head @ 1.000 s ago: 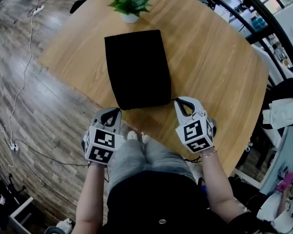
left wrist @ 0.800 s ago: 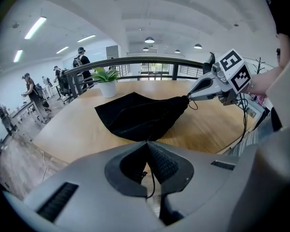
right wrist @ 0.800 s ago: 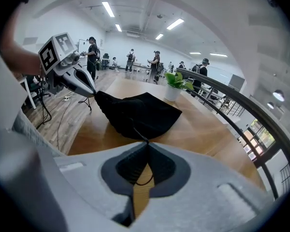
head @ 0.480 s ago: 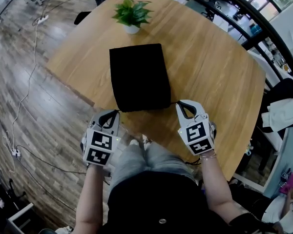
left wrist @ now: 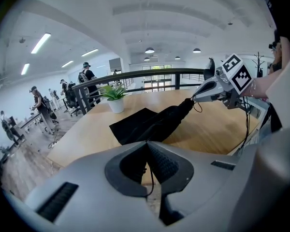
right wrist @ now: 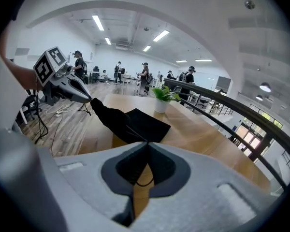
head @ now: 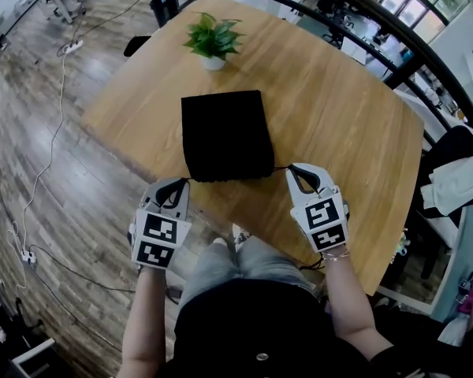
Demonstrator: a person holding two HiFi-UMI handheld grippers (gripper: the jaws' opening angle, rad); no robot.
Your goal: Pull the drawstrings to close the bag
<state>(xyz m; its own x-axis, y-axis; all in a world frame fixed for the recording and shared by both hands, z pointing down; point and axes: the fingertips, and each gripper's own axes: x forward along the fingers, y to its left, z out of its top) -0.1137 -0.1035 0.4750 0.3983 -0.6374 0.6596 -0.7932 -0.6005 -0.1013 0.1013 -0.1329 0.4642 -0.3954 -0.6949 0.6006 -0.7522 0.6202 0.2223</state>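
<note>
1. Now the black bag [head: 225,136] is lying on the wooden surface [head: 339,124], with its mouth end turned toward the person and reaching that surface's near edge.
2. The left claw [head: 185,181] is sitting just off the bag's near left corner. Its jaws are pressing together on the left drawstring [left wrist: 152,180], a thin dark cord running between the pads.
3. The right claw [head: 289,168] is sitting just off the bag's near right corner, closed tight and pinching the right drawstring [right wrist: 137,133].
4. Between the two claws, the bag's mouth is bunching into a gathered roll and lifting off the surface, while the bag's far end is resting flat.
5. A potted plant [head: 213,39] is standing beyond the bag's far edge, apart from it.
</note>
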